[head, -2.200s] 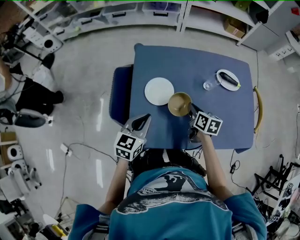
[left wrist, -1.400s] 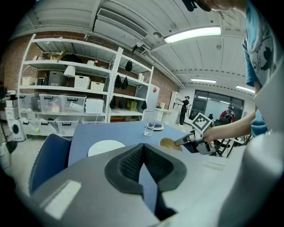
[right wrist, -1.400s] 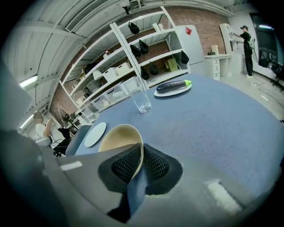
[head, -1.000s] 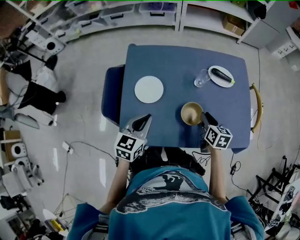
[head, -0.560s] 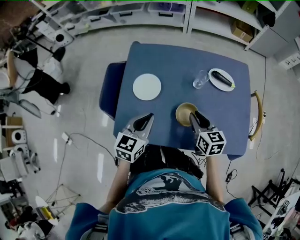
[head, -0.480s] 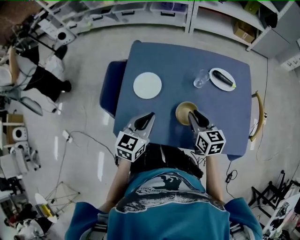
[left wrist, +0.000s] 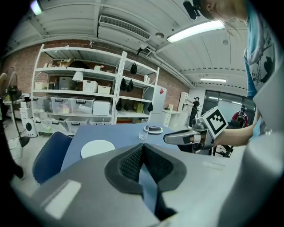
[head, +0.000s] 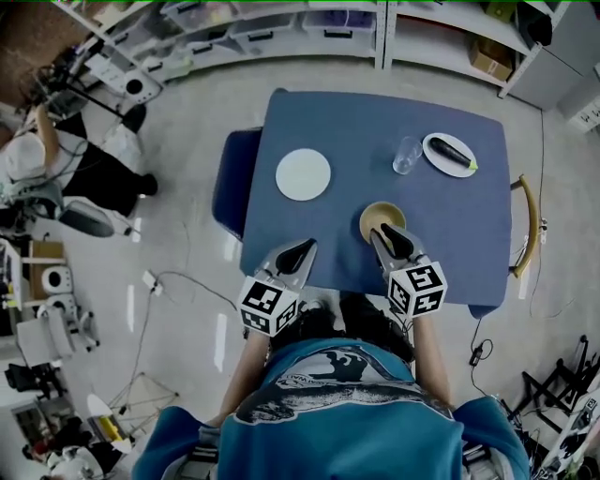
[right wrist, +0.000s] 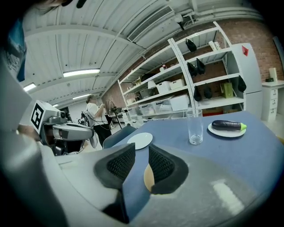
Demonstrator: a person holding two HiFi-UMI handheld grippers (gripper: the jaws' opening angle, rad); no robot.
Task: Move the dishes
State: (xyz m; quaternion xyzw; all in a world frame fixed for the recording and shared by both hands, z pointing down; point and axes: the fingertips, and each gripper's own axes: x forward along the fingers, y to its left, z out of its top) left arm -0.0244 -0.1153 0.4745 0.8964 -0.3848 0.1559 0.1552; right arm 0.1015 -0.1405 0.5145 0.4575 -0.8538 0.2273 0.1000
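Note:
A tan bowl [head: 382, 219] stands on the blue table [head: 450, 225] near its front edge. My right gripper [head: 385, 235] is right behind the bowl, its jaws parted, with the near rim at their tips. In the right gripper view the gripper [right wrist: 141, 148] shows a strip of table between its pads and the bowl [right wrist: 148, 177] against the right pad. A white plate [head: 303, 174] lies at the left. A glass [head: 406, 155] and a small plate with an eggplant [head: 449, 154] stand at the far right. My left gripper [head: 302, 249] hovers at the front left edge, shut and empty.
A blue chair [head: 232, 183] stands against the table's left side and a wooden chair [head: 527, 225] at its right. Shelving [head: 281, 23] lines the far wall. Cables [head: 178, 281] run over the floor at the left, where a person [head: 37, 159] stands by equipment.
The right gripper carried the bowl from beside the white plate to the front right of the table. Its jaws are now parted and slightly drawn back. The left gripper barely moved.

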